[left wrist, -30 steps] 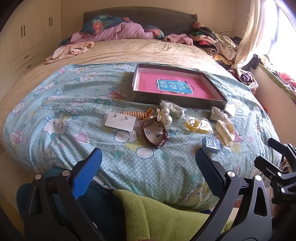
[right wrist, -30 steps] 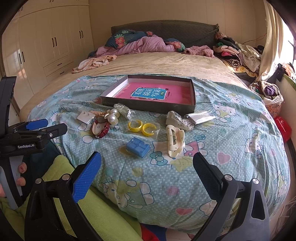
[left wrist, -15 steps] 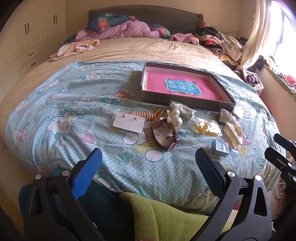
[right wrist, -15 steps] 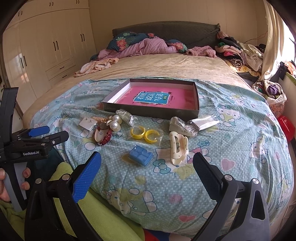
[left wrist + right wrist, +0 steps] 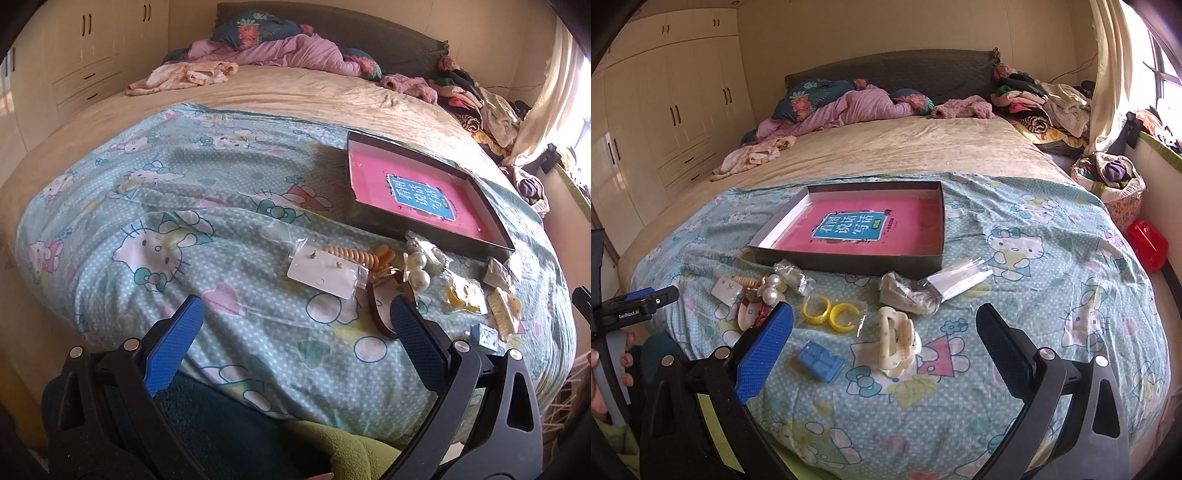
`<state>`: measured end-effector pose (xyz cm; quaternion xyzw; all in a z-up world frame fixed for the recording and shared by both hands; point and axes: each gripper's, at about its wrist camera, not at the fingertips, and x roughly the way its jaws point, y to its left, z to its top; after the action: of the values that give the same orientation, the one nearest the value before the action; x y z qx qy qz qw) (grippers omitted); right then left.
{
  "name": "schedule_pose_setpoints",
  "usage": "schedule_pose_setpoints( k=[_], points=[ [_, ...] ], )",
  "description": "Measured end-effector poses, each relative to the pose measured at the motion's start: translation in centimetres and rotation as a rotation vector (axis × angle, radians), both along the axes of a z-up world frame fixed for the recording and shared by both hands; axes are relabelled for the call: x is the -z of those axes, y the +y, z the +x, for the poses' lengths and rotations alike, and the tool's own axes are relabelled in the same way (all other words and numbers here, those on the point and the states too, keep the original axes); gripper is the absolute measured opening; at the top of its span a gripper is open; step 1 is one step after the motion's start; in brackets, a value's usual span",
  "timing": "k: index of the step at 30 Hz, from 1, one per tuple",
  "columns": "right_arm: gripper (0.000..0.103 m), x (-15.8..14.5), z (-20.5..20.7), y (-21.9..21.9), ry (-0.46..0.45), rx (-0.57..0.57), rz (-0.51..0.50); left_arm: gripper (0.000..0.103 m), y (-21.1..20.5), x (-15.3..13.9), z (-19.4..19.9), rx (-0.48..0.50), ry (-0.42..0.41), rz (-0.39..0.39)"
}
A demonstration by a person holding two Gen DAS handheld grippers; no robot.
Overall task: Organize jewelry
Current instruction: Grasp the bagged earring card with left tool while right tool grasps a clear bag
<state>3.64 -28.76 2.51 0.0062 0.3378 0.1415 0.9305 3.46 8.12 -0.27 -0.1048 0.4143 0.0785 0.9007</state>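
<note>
On the bed, over the cartoon blanket (image 5: 1052,280), the jewelry lay in a loose row just in front of the shallow box (image 5: 849,258), and nothing was inside the box yet except its pink printed bottom. The left gripper (image 5: 295,343) had its jaws wide apart and held nothing; it hung above the blanket, near the white earring card (image 5: 325,273) and the brown bracelet (image 5: 376,314). The right gripper (image 5: 882,347) was also fully open and empty, with the cream hair clip (image 5: 897,343) and the blue block (image 5: 820,360) seen between its fingers. The yellow rings (image 5: 831,314) were in a thin plastic bag, and the pearl piece (image 5: 772,288) touched the bracelet.

I think the soft blanket could sink under a push, so a finger might catch cloth together with an item. The slippery bags could slide out of the pads. Because the left pieces lie touching, lifting one could drag another with it.
</note>
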Motion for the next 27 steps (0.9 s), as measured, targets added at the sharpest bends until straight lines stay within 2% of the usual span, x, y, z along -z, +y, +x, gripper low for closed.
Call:
schedule_pose_setpoints(
  k=[4, 15, 23, 27],
  points=[
    [0.099, 0.2, 1.4, -0.8, 0.000, 0.029, -0.004, 0.095, 1.4, 1.6, 1.7, 0.018, 0.038, -0.057],
    [0.099, 2.0, 4.6, -1.9, 0.033, 0.063, -0.013, 0.095, -0.3, 5.5, 6.1, 0.115, 0.162, 0.019],
    [0.099, 4.3, 7.4, -3.1, 0.110, 0.102, -0.001, 0.095, -1.3, 7.1, 7.7, 0.187, 0.211, 0.039],
    [0.099, 5.7, 9.1, -3.8, 0.163, 0.129, 0.039, 0.095, -1.5, 7.8, 8.4, 0.201, 0.219, 0.058]
  ],
)
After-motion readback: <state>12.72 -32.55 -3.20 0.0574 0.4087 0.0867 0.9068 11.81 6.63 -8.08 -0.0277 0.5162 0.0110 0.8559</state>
